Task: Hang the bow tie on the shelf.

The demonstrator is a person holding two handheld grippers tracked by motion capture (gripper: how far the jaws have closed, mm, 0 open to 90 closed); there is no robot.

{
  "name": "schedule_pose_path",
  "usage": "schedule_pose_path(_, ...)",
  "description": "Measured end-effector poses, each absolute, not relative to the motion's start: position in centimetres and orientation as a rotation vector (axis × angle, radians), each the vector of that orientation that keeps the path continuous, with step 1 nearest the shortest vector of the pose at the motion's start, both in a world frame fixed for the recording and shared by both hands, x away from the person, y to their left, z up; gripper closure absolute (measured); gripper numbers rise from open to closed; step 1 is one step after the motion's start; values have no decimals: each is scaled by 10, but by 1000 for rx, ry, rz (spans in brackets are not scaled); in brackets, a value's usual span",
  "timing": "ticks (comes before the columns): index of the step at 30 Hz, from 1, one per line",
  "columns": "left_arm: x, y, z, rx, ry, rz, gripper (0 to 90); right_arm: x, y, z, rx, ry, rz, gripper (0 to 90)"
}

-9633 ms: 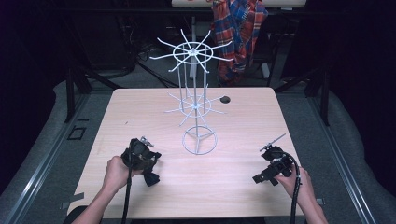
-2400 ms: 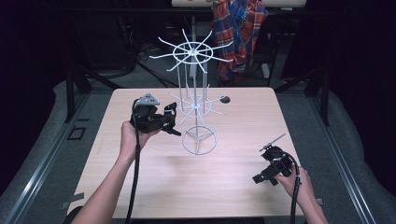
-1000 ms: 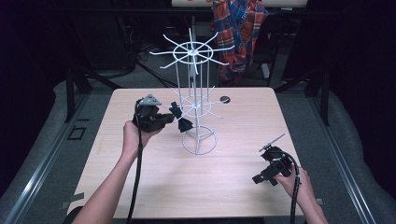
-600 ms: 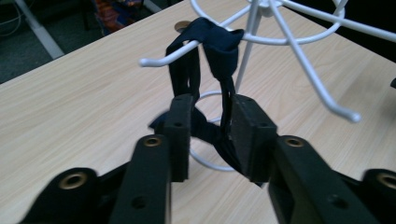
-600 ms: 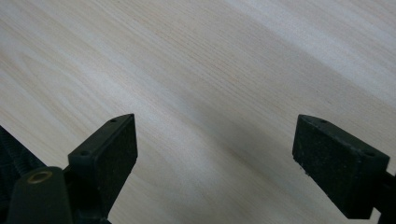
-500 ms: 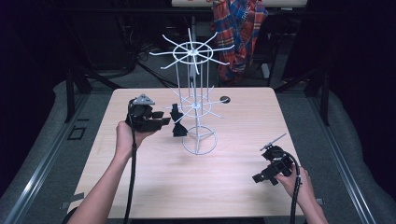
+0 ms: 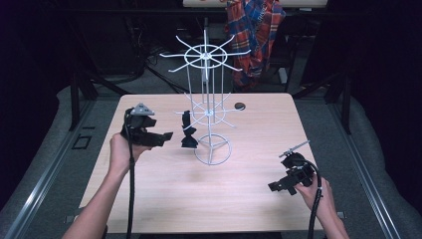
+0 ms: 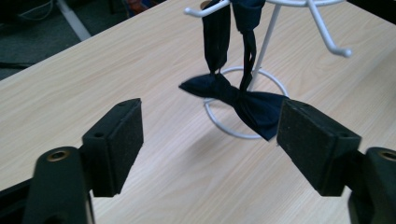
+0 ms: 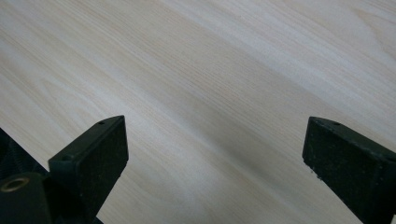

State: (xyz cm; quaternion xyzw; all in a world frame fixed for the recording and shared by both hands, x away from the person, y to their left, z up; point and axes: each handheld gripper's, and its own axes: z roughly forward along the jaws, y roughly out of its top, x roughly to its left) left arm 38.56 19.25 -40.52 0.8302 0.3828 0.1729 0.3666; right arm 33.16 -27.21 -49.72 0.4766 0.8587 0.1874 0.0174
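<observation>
Bow tie work sits at the release stage, judged from the high view: the small dark navy fabric bow tie (image 7: 189, 135) hangs by its strap from a lower hook of the white wire spinning display rack (image 7: 208, 107), on the rack's left side above the pale wooden table (image 7: 199, 199). The left gripper (image 7: 161, 137) is just beside the tie; its jaws have just been opening and nothing is between them. The right gripper (image 7: 274, 186) rests well apart near the table's front right corner, jaws spread and empty.

Left gripper view: both black pads (image 8: 114, 144) stand wide and clear of the cloth, while the bow tie (image 8: 233, 100) dangles beyond them, its strap looped over a hook arm in front of the rack's round base ring. To finish well, I would draw the gripper straight back, level, without brushing the tie, since a snag could tug the strap off the hook or spin the rack.

Right gripper view: parted pads (image 9: 91, 156) over bare wood; best kept there.
</observation>
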Motion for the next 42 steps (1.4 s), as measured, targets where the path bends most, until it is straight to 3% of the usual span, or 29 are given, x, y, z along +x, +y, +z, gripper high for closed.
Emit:
schedule_pose_path(14, 353, 232, -431, 2187, 1124, 470, 95, 332, -271, -496, 1504, 2645, 644, 56)
schedule_pose_path(32, 339, 236, -470, 2295, 1241, 386, 4, 331, -268, -499, 1515, 2664, 629, 60)
schedule_pose_path(42, 336, 242, -494, 2355, 1280, 328, 0, 332, -269, -503, 1531, 2666, 574, 62)
